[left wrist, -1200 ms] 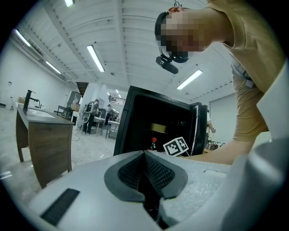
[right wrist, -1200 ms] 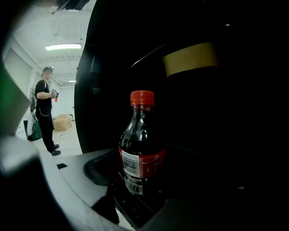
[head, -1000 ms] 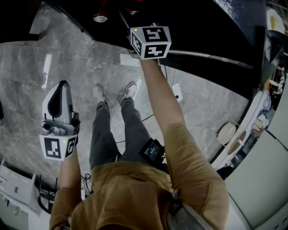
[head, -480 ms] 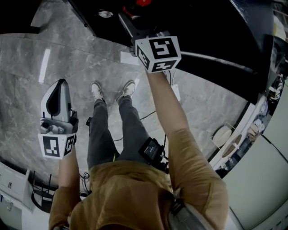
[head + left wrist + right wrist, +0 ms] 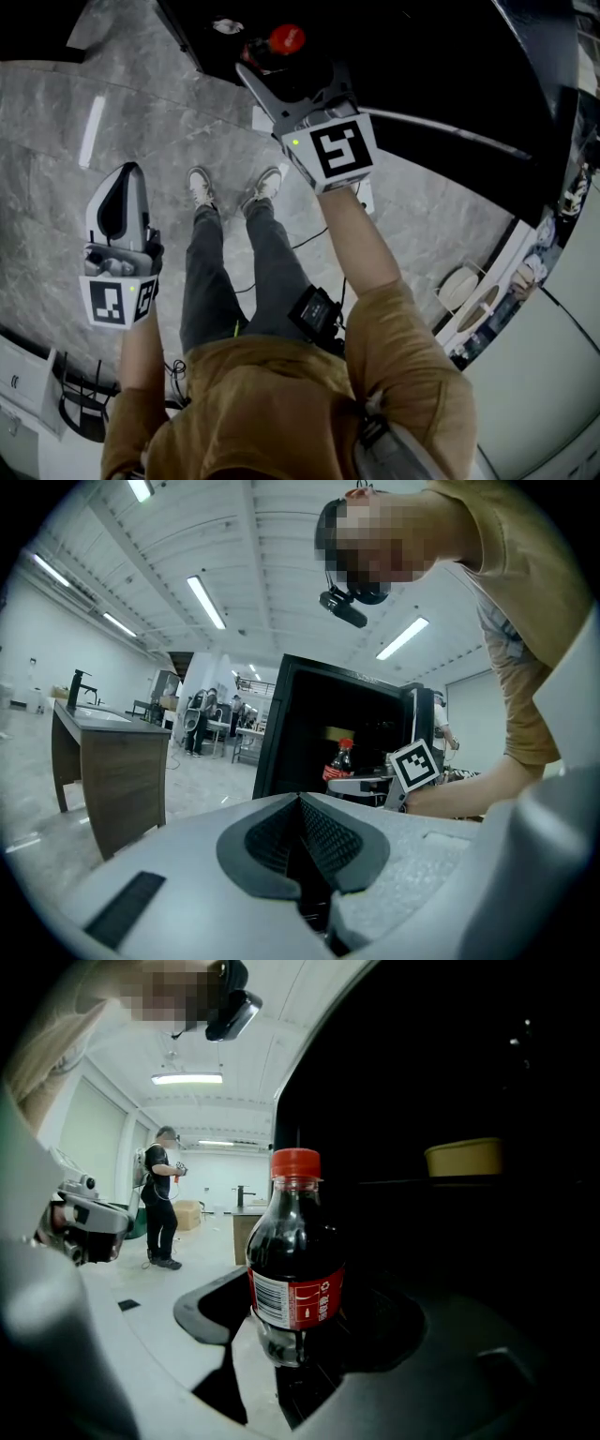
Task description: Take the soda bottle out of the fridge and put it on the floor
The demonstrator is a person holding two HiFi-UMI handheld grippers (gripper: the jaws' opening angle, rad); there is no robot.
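R arm (image 5: 361, 248) out fwd, R gripper (image 5: 270, 67) clamping bottle (image 5: 292, 1260), L gripper (image 5: 300, 808) fingers (image 5: 255, 844) together

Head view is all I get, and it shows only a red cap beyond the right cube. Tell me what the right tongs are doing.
Observer: The right gripper view shows the right tongs closed on the soda bottle, gripping its lower body below the red label.
Operator: Report how the bottle sits.
Observer: It is upright with its cap on, and the dark inside of the fridge is behind it.
Operator: Check the left tongs.
Observer: The left gripper view shows the left tongs shut, pads together, with nothing between them.
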